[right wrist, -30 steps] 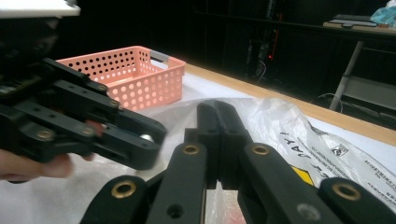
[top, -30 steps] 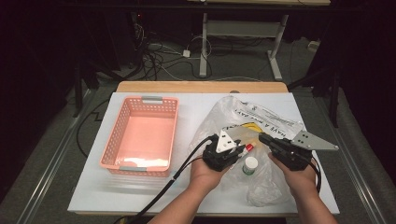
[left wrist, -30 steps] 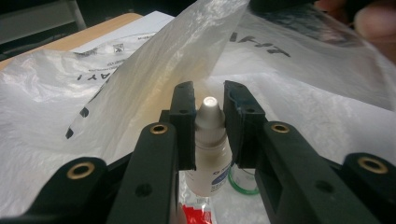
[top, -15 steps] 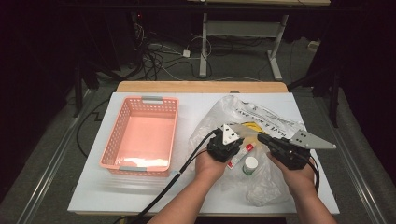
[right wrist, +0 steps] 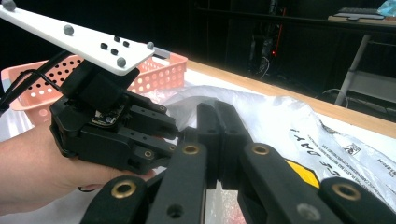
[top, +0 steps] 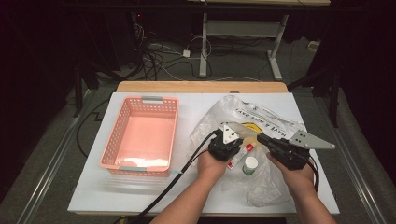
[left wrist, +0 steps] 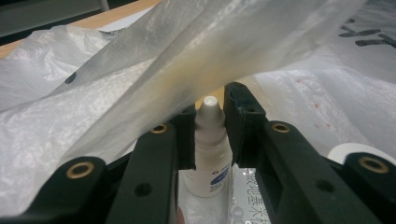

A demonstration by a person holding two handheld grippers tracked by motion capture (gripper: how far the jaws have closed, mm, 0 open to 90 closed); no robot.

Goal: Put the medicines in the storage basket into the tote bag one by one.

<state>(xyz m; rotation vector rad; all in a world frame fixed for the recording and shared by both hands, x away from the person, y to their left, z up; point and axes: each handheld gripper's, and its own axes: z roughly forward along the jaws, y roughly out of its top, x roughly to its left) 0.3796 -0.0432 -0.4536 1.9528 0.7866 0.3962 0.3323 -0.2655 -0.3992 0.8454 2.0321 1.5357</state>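
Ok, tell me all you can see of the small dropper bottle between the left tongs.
The dropper bottle is small, white and looks plastic, with a tapered white cap and a blue-printed label low on its body. It stands upright between the jaws of the left tongs, which flank its neck and shoulders. It sits under a raised fold of the plastic bag, on the bag's lower layer.
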